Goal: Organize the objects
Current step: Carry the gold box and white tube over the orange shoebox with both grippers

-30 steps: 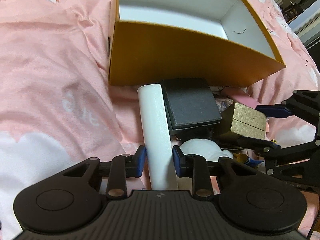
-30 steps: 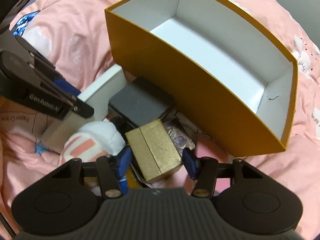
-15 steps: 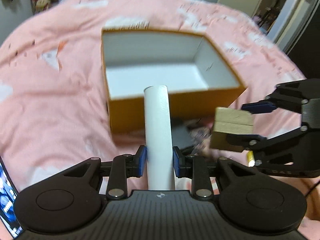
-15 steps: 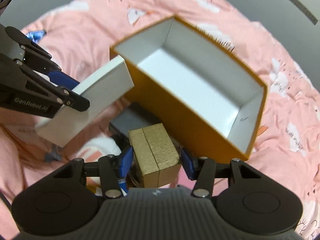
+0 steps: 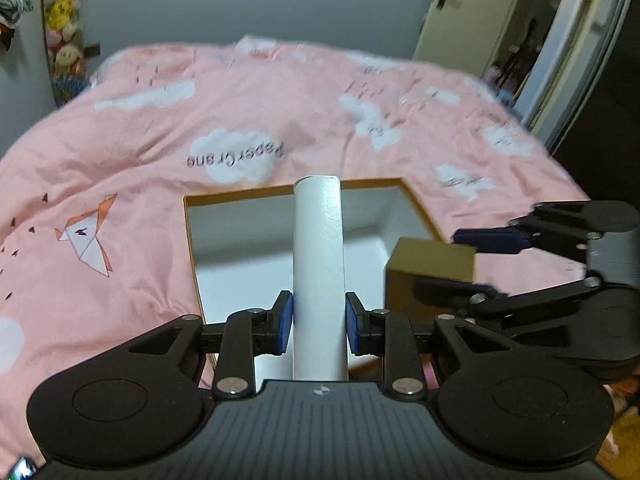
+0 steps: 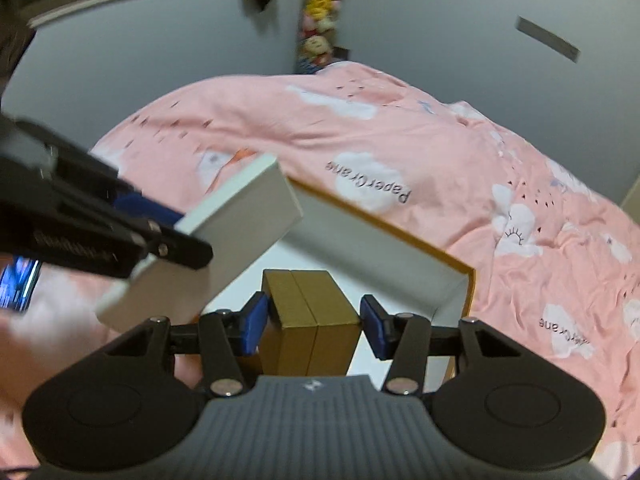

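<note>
In the left wrist view, a long white box is pinched by the left gripper. Both blue pads are pressed flat on its two thin sides, close to its near end. The box is held out in the air over the open orange box, which is seen lying on the pink bed cover. A small gold box is carried by the right gripper at the right, just above the near corner of the orange box.

In the right wrist view, the gold box is squeezed between the two pads of the right gripper, on its left and right sides. The white inside of the orange box is seen below and behind it. The white box is held slanted by the left gripper at the left.

Both boxes are judged to be stiff card, light and easy to dent if squeezed hard. The white one looks smooth, so it could slip or swing, since it is gripped near one end only. A hold nearer its middle would likely be steadier. The gold box is best held on its flat sides, across the seam.
</note>
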{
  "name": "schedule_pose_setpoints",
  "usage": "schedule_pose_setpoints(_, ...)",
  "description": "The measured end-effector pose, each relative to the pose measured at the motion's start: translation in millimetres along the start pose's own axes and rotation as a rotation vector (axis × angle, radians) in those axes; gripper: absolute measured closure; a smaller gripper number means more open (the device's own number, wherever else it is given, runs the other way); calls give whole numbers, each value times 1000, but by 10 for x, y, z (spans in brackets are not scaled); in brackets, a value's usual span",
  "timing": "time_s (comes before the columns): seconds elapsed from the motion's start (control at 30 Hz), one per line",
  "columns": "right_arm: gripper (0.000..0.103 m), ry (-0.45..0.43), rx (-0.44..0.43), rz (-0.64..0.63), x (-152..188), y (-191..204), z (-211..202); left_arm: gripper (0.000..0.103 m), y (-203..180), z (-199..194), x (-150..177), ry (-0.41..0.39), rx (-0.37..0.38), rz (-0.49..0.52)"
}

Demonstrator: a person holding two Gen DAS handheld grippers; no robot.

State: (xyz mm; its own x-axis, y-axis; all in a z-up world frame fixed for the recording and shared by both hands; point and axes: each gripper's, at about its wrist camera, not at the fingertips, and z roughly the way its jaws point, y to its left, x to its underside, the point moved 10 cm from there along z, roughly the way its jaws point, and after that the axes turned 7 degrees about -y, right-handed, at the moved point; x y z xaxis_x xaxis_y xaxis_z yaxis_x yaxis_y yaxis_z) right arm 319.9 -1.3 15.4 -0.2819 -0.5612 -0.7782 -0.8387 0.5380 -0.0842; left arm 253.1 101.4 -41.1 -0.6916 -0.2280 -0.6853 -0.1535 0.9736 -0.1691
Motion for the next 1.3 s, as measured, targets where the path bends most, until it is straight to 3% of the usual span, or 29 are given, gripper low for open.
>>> schedule_pose_setpoints(0.13, 51, 57, -7, 104, 58, -250, 493, 73, 175, 578, -61, 93, -63, -11)
schedule_pose_setpoints(0.27, 51, 125, -24, 180, 242, -371, 950, 73, 309, 1013, -28, 150, -152, 57)
schedule_pose_setpoints(0.7, 51, 215, -3, 197, 650, -546, 1452, 73, 318, 1567, 466, 323, -340, 318)
schedule_pose_setpoints(0.83, 51, 224, -10, 215, 720, -563, 1458, 71, 261, 1609, 546, 346, -333, 324)
schedule_pose_setpoints(0.93, 51, 231, -22, 234, 755, -558, 1448, 65, 202, 1576, 537, 351, -262, 263)
schedule_pose_setpoints(1.13, 51, 236, -43, 273, 779, -560, 1449, 65, 72, 1509, 501, 331, -168, 235)
schedule_pose_setpoints(1.3, 51, 253, -4, 232, 801, -606, 1400, 61, -77, 1587, 460, 294, -104, 416)
